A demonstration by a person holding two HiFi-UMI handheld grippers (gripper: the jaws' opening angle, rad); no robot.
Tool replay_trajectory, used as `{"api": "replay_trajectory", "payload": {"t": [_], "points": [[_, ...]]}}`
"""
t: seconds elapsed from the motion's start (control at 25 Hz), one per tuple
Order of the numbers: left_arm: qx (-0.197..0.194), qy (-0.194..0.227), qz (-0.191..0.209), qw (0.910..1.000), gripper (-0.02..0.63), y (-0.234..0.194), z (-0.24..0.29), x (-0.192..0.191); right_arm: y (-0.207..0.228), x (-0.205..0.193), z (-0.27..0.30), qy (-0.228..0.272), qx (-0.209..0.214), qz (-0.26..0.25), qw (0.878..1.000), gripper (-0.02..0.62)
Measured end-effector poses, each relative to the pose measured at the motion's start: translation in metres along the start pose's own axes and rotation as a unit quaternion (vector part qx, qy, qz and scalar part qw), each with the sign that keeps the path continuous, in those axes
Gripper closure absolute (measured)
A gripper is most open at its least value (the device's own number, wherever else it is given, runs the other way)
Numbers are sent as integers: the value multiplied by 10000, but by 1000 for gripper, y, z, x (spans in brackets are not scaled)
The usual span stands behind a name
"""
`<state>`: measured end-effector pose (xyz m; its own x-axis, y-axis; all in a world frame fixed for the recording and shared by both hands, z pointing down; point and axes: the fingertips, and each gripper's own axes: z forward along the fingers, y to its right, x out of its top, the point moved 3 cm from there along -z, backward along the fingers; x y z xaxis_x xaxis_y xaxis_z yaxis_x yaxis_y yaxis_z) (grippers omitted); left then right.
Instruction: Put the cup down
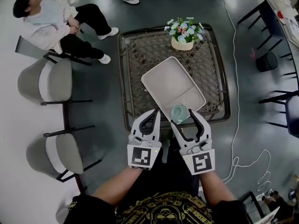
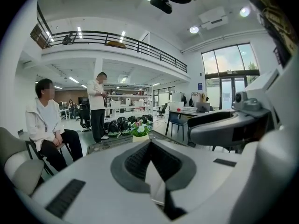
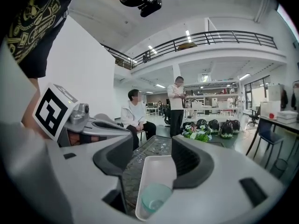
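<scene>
Cup (image 1: pixel 179 112) upright in white tray (image 1: pixel 168 80) corner

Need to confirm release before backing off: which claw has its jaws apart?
The right claw: its jaws stand apart, and the cup shows below the gap, sitting in the tray. The left claw has its jaws together, empty.

My head camera looked steeply down from above the left tongs (image 1: pixel 150 115) and right tongs (image 1: pixel 183 117). Each gripper view sat close behind its jaws, facing nearly level; all three shared the table (image 1: pixel 135 59) and flowers (image 1: pixel 183 29) ahead of the tongs.
</scene>
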<state>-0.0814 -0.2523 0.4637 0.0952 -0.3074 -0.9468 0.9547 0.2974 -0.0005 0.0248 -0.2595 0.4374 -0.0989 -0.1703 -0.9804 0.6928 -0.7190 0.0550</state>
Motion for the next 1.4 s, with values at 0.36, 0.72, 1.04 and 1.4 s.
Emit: {"api": "replay_trajectory", "payload": {"t": [0.36, 0.72, 1.04, 1.4], "points": [[-184, 91, -75, 9998, 606, 1, -29, 30, -12, 25, -18, -161, -266, -13, 9995, 480], [-391, 319, -85, 9987, 606, 2, -53, 52, -30, 44, -29, -229, -474, -92, 9986, 519], [-720, 538, -89, 9959, 606, 9, -73, 60, -44, 57, -39, -229, -694, -142, 9972, 589], [-1165, 718, 73, 9906, 606, 10, -90, 65, -57, 60, -56, -347, -1154, -151, 9926, 589]]}}
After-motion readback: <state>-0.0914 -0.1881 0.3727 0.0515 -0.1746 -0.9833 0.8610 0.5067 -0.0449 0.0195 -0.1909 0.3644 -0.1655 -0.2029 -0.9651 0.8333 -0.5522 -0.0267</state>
